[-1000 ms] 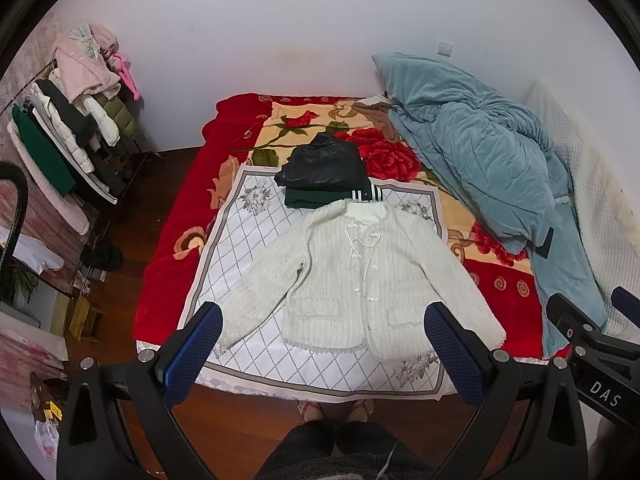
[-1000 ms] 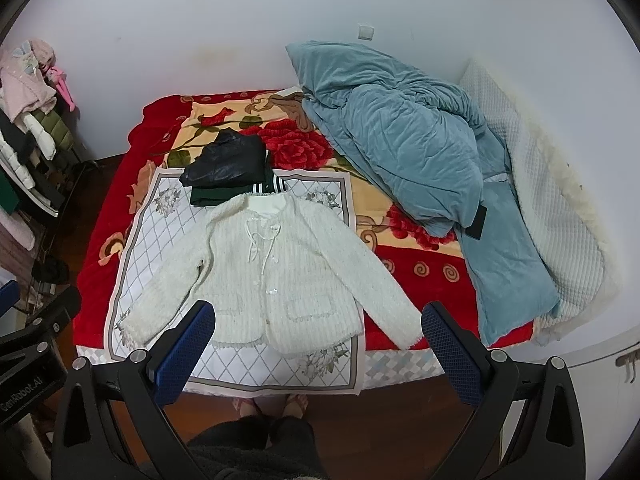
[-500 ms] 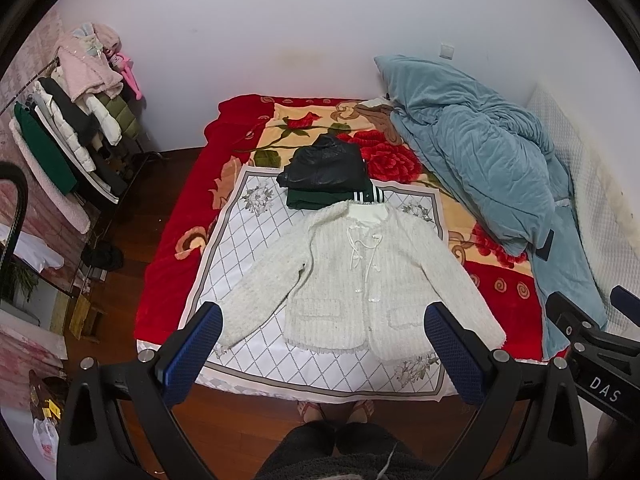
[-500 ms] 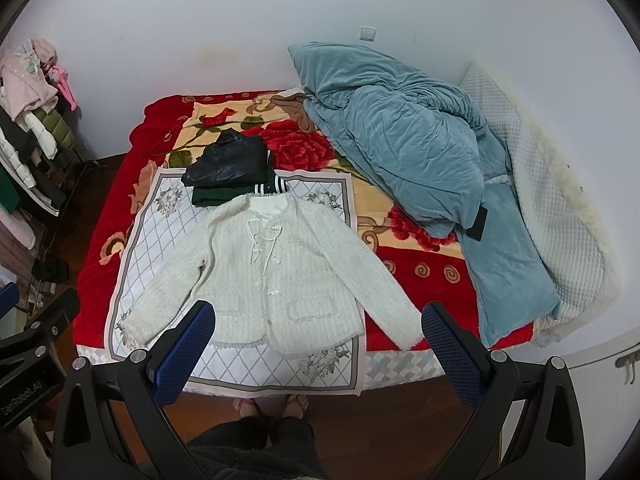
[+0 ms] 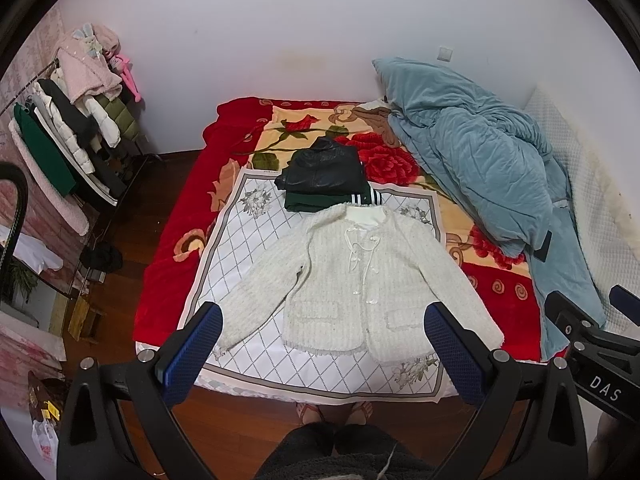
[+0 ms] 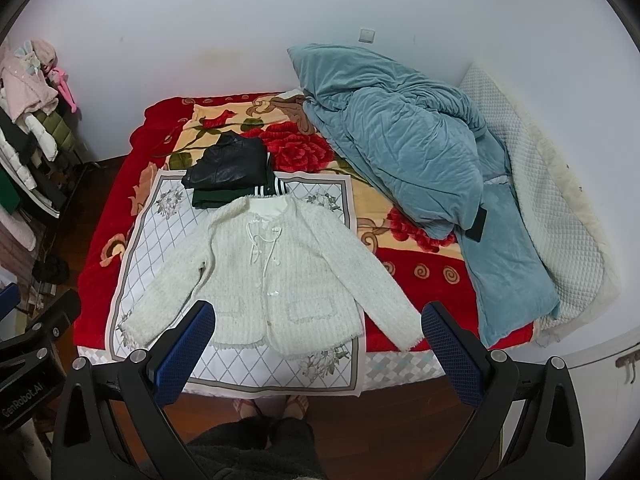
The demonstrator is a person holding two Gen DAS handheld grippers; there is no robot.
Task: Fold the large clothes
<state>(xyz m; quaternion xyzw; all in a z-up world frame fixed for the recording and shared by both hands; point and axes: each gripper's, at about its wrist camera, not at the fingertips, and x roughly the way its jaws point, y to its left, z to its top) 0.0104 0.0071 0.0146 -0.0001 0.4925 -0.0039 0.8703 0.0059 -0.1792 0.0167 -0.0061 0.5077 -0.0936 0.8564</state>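
White cardigan is laid flat, front up, on the patterned cloth at the bed's near edge, collar far, hem near, sleeves splayed sideways. Left gripper and right gripper are held wide open, empty, well above the hem; each is nearer its own-side sleeve.

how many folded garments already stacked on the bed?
2: a black jacket on top of a green garment, stacked just beyond the white cardigan's collar. More could be hidden underneath.
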